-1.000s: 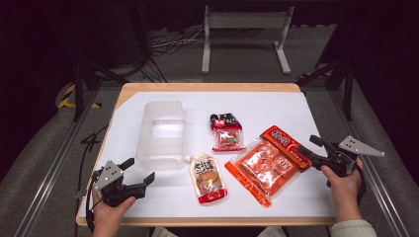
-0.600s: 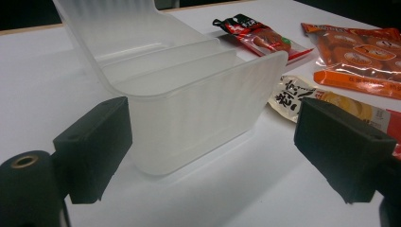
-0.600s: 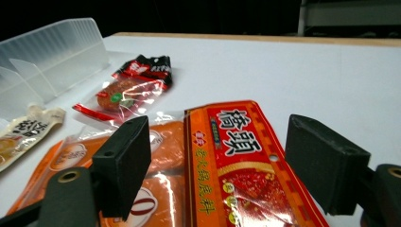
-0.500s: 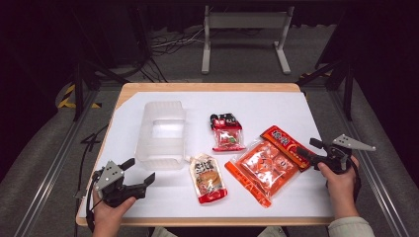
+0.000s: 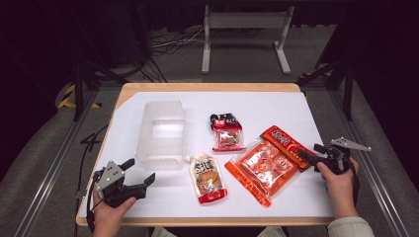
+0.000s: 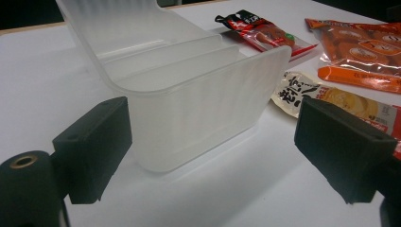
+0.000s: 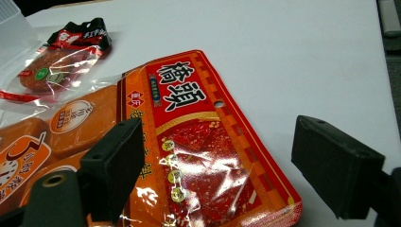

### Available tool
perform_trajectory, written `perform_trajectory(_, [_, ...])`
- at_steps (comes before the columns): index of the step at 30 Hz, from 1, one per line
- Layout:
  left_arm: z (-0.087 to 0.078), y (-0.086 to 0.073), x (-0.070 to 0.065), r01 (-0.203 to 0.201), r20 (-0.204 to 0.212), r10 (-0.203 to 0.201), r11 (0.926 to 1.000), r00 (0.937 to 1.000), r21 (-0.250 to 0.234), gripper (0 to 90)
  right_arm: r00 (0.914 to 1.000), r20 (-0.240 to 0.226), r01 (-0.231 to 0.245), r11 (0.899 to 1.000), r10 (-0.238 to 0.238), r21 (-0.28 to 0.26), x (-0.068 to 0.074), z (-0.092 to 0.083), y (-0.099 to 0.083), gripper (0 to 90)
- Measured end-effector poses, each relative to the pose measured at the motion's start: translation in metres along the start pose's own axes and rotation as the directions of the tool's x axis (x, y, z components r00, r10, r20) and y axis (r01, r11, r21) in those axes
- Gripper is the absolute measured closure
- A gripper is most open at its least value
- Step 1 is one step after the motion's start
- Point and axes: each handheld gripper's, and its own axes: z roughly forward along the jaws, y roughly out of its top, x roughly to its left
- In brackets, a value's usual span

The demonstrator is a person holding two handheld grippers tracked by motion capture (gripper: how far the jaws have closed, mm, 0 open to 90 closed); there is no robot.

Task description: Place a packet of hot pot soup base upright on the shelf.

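1. Red flat packet (image 5: pixel 285 142) lying flat at the right of the white table (image 5: pixel 276 106), long axis on a diagonal from far-left to near-right in the high view, printed header end farther from the person, sealed bottom end next to the right gripper (image 5: pixel 310 156).
2. In the right gripper view, same red flat packet (image 7: pixel 208 142) between and ahead of the two black jaws, large characters at the far end, a small round hang hole near that end.
3. Partly overlapping the large orange packet (image 5: pixel 264 170) on its left side.
4. Right gripper jaws wide apart, just opened, nothing clamped; packet's near end under the gap, pads not pressing on it.
5. Right hand (image 5: pixel 338 180) at the table's right edge, forearm in from below, gripper aimed left toward the packet, low over the surface.
6. Left gripper (image 5: pixel 134 173) also spread apart and holding nothing, left hand (image 5: pixel 109 212) at the near-left corner.
7. Left gripper view aimed at the translucent plastic bin (image 6: pixel 189 94), close ahead, not touched.
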Motion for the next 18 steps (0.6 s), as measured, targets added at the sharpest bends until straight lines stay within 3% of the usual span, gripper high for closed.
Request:
perform_trajectory(9, [0.0002,-0.0003,0.0002,0.0,0.0,0.0,1.0,1.0,0.002,12.8,0.9982,0.011,-0.06,0.995,0.059,0.078,-0.0025,0.0026,-0.0004,17.6])
perform_trajectory(12, [0.0003,-0.0003,0.0001,-0.001,0.0,0.001,1.0,1.0,0.003,12.8,0.9961,-0.013,-0.085,0.991,0.087,0.107,-0.0034,0.0038,-0.0013,19.0])
perform_trajectory(18, [0.0004,-0.0005,0.0002,-0.003,-0.005,0.003,1.0,1.0,0.006,12.9,0.9965,-0.028,-0.076,0.994,0.078,0.077,-0.0025,0.0001,-0.0003,28.3])
